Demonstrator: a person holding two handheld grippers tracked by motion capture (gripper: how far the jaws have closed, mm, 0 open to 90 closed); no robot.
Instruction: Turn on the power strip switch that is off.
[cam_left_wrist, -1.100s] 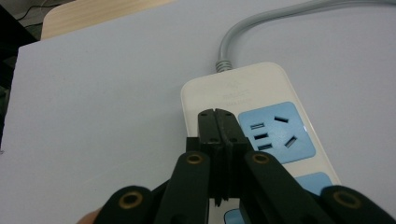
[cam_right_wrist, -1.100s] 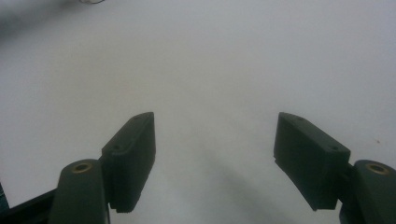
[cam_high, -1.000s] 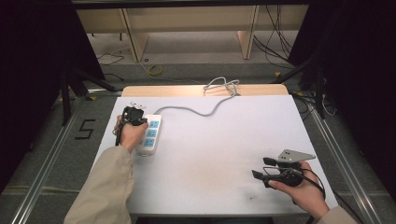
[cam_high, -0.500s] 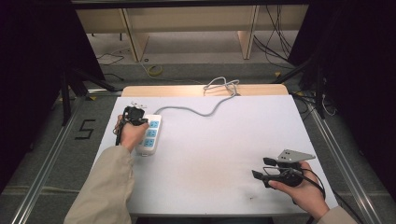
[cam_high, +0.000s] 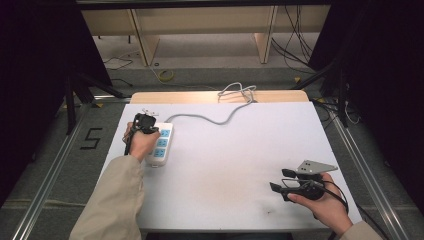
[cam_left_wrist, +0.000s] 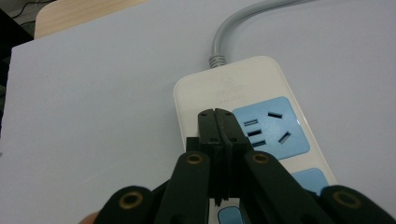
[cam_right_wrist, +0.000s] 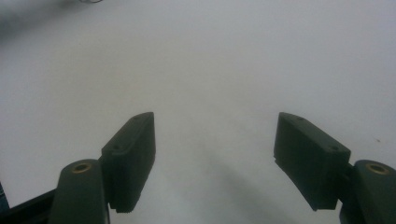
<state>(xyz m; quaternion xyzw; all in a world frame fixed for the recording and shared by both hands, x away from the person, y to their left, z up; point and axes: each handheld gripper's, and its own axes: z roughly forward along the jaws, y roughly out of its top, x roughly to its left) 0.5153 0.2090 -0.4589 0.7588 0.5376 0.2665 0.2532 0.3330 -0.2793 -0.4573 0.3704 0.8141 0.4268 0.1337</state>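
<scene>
Comparing with a second ago, nothing shifts: the left claw stays pressed together, empty, over the power strip at the white surface's left side. Right claw rests wide apart near the right corner. Any pressing of the strip looks paused.

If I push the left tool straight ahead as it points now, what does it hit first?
Probably the power strip: the shut left tool hangs over its cable end beside a blue socket. Its height above is unclear.
</scene>
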